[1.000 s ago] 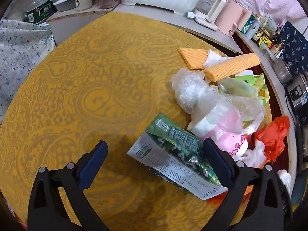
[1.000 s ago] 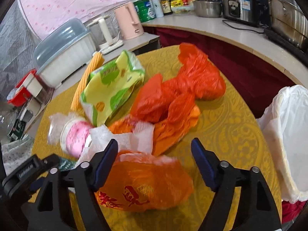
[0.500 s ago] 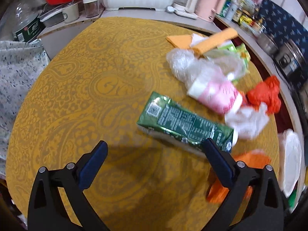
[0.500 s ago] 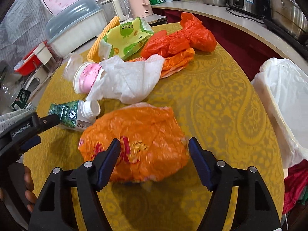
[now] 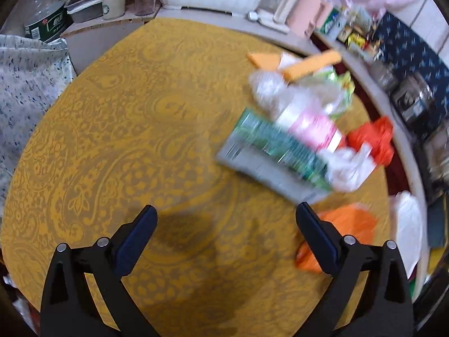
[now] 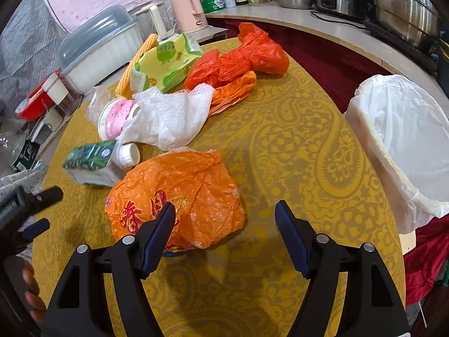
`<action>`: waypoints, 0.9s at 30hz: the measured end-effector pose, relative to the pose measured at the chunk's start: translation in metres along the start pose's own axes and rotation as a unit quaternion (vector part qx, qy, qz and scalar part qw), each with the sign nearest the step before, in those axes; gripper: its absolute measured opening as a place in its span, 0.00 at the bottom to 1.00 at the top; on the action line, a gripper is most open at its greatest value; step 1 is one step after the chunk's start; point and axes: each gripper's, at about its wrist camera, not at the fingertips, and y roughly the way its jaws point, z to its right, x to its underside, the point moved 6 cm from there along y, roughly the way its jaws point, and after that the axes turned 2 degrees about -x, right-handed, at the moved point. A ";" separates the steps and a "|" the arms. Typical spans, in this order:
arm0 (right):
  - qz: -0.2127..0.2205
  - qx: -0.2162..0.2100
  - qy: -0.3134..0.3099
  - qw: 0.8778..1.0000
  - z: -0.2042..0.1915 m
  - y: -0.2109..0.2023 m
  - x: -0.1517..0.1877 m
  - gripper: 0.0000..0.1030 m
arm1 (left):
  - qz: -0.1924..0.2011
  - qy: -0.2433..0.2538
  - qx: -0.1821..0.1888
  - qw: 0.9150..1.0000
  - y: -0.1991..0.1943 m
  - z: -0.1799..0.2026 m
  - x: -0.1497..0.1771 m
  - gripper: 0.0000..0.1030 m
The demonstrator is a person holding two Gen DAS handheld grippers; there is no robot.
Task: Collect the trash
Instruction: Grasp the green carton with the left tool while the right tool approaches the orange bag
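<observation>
Trash lies on a round yellow patterned table (image 6: pixel 303 151). A crumpled orange plastic bag (image 6: pixel 182 196) lies just ahead of my open, empty right gripper (image 6: pixel 224 224), towards its left finger. Behind it are a green drink carton (image 6: pixel 89 163), a pink cup (image 6: pixel 115 118), a white paper towel (image 6: pixel 168 115), a red bag (image 6: pixel 241 59) and a yellow-green packet (image 6: pixel 165 61). My left gripper (image 5: pixel 224 233) is open and empty over bare table, with the blurred carton (image 5: pixel 272 151) ahead to its right and the orange bag (image 5: pixel 345 224) behind its right finger.
A bin lined with a white bag (image 6: pixel 407 140) stands off the table's right edge. A counter behind holds a white dish box (image 6: pixel 103 50), a pink kettle (image 6: pixel 188 8), bottles and steel pots (image 6: pixel 404 2). Flowered cloth (image 5: pixel 25 90) lies left of the table.
Both grippers have pulled back from the trash, so more table shows. The right gripper has shifted right, leaving the orange bag towards its left finger. The left view is swinging and blurred.
</observation>
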 end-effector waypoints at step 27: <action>-0.010 -0.025 0.017 0.999 0.001 0.020 -0.008 0.68 | -0.122 -0.093 -0.033 0.988 0.073 0.030 -0.024 0.71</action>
